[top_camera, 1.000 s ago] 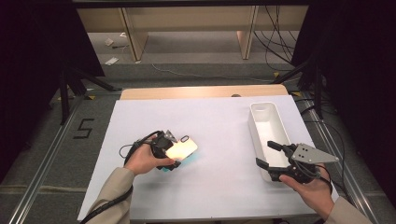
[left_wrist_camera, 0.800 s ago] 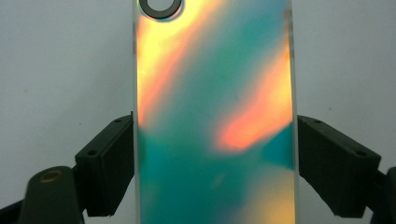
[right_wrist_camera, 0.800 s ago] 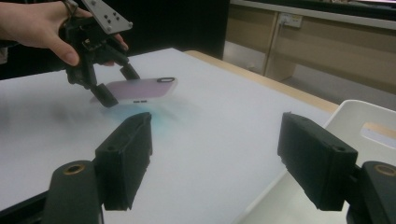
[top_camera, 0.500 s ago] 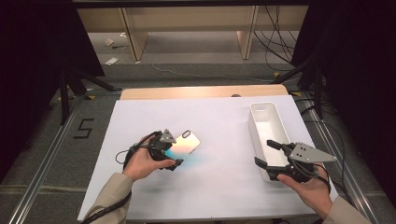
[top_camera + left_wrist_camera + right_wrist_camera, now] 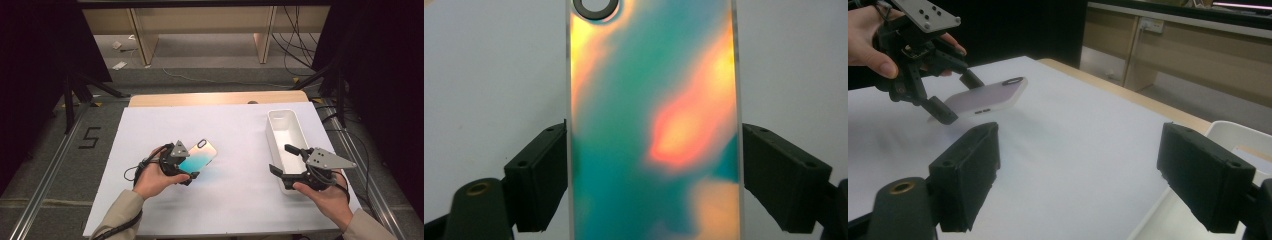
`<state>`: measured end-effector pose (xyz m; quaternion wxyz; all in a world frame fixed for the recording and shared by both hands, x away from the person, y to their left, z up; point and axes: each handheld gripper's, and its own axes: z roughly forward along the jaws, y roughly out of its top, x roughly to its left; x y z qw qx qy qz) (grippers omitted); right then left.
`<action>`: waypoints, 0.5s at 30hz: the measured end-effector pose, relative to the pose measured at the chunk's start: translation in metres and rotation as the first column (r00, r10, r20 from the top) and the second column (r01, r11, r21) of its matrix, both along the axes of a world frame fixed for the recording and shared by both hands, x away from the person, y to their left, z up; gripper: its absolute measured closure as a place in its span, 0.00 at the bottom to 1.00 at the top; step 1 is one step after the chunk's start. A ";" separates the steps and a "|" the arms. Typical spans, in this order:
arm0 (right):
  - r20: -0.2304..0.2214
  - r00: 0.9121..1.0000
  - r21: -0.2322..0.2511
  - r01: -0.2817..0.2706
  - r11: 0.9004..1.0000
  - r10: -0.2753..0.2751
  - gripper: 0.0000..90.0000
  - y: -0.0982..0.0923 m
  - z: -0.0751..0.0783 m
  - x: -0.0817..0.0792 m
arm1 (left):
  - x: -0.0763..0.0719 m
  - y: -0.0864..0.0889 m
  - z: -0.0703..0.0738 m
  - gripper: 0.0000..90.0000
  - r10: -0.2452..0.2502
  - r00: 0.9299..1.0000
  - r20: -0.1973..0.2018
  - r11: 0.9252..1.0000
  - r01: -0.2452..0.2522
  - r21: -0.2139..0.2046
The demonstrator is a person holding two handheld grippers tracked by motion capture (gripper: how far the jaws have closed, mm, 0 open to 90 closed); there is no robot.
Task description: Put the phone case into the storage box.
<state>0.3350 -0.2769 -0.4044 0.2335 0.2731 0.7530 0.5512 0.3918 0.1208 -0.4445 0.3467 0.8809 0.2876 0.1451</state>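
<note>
Fingers point(image 5: 541, 180) of your left gripper point(image 5: 186, 161) are clamped on the two long edges of the phone case point(image 5: 198, 156), low on its body, with the camera ring pointing away from you. The case is lifted off the white table point(image 5: 240, 200), tilted a little, over its left half. Your right gripper point(image 5: 285, 159) is holding nothing: its jaws have just been opening and now stand wide, with only air between them, hovering by the near end of the white bin point(image 5: 286, 131) at the right.

The job looks like carrying the case across to that bin, either straight in or by passing it to the other hand.

- Keep the squeeze steady. The case is smooth and glossy, and the pads catch only a short stretch of each edge, so a loose grip could let it pivot or slip out.
- Hold it fairly level while you travel; the free end sticks out well past the jaws and will swing if you jerk.
- If you hand it over, bring the free end squarely between the wide right jaws and let them close on the long edges before you release on the left.
- Move your right gripper off the bin's near end if you lower the case in directly, and set it down along the bin's length, since it is narrow.
</note>
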 end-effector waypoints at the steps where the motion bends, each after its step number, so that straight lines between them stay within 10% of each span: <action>1: 0.001 1.000 0.001 -0.001 1.000 0.001 0.19 0.001 0.000 0.001 | -0.001 -0.001 0.001 0.19 0.003 1.000 0.006 1.000 -0.003 -0.007; 15: -0.012 1.000 0.013 -0.008 1.000 0.008 0.18 0.024 0.004 0.017 | -0.010 -0.009 0.004 0.19 0.015 0.998 0.056 0.999 -0.013 -0.041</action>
